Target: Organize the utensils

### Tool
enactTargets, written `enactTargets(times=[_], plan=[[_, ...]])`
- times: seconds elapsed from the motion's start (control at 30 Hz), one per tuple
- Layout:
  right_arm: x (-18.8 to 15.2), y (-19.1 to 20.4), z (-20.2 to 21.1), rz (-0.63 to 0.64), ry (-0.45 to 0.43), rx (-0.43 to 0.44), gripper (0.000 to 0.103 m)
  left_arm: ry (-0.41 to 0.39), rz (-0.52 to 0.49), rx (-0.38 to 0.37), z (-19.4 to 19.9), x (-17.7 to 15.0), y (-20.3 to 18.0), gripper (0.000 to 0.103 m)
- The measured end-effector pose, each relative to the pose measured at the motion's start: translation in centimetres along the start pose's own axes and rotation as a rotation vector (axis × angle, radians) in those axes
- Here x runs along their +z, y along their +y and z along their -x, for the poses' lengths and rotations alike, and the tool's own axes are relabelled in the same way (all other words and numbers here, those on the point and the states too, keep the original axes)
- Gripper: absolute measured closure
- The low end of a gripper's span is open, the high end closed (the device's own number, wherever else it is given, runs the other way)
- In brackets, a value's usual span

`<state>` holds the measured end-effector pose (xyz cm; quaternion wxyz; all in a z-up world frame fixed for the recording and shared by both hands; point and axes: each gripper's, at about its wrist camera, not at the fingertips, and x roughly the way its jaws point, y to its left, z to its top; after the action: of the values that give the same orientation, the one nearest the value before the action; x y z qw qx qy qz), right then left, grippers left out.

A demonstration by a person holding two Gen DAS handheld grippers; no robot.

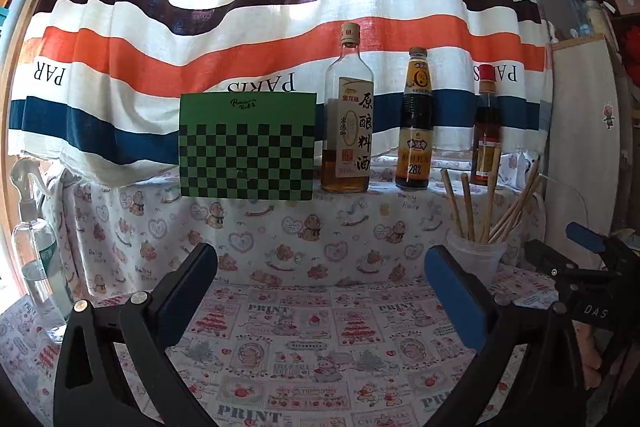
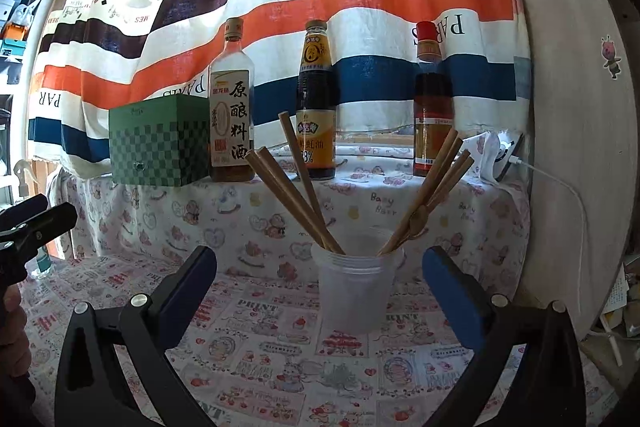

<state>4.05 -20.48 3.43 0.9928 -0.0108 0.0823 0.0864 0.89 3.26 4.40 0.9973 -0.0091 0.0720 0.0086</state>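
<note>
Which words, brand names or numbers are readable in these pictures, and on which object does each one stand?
"原酿料酒": label of the clear bottle.
"28%": label of the dark sauce bottle.
"PARIS" and "HERMES", mirrored: striped curtain.
"PRINT": patterned tablecloth.
"Baby Bear": cloth on the raised ledge.
"DAS": right gripper.
Red-capped bottle label and green checkered box logo: too small to read.

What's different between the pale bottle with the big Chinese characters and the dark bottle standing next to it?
The pale bottle is clear glass with amber liquid filling only its bottom part; the dark bottle looks nearly black. The pale bottle has a white label with black characters; the dark bottle has an orange-yellow label. The pale bottle's body looks squarer, the dark bottle's rounder. Both stand upright and capped on the raised ledge.
</note>
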Motion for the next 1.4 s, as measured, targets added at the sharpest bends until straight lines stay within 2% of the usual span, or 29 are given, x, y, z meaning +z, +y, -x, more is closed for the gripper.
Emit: enactTargets(times=[0.07, 0.13, 0.23, 0.3, 0.37, 0.4, 0.5, 0.6, 0.67, 0.77, 1.03, 1.4], plan=[[0.0, -0.1, 0.0, -0.009, 0.001, 0.005, 0.000, -0.008, -0.008, 0.025, 0.0, -0.4, 0.1, 0.000], [-0.1, -0.1, -0.2, -0.010, 0.010, -0.026, 0.000, -0.002, -0.030, 0.036, -0.2, -0.9, -0.1, 0.000], [-0.2, -0.3, -1.2, -0.012, 0.068, -0.029, 0.000, 0.049, -0.021, 0.051, -1.1, -1.1, -0.1, 0.000], [-0.5, -0.1, -2.2, 0.002, 0.127, -0.067, 0.000, 0.116, 0.005, 0.131, -2.2, -1.5, 0.3, 0.000], [-0.6, -0.3, -2.9, -0.008, 0.167, -0.069, 0.000, 0.197, 0.030, 0.092, -3.6, -1.8, 0.8, 0.000], [-0.6, -0.5, -3.0, -0.014, 0.168, -0.076, 0.000, 0.213, 0.031, 0.091, -3.9, -1.9, 0.8, 0.000], [-0.6, -0.5, -2.3, -0.016, 0.134, -0.080, 0.000, 0.202, 0.004, 0.067, -3.6, -2.0, 0.2, 0.000], [-0.6, -0.3, -2.2, -0.010, 0.136, -0.059, 0.000, 0.165, -0.052, 0.066, -2.9, -2.0, -0.9, 0.000], [-0.6, -0.4, -2.2, -0.013, 0.134, -0.059, 0.000, 0.180, -0.067, 0.067, -3.2, -1.9, -1.2, 0.000], [-0.6, -0.3, -2.2, -0.013, 0.134, -0.056, 0.000, 0.190, -0.047, 0.048, -3.4, -1.9, -0.8, 0.000], [-0.6, -0.3, -2.1, -0.012, 0.133, -0.056, 0.000, 0.170, -0.014, 0.082, -3.1, -1.8, -0.2, 0.000], [-0.6, -0.3, -2.1, -0.013, 0.133, -0.056, 0.000, 0.169, -0.013, 0.079, -3.0, -1.8, -0.1, 0.000]])
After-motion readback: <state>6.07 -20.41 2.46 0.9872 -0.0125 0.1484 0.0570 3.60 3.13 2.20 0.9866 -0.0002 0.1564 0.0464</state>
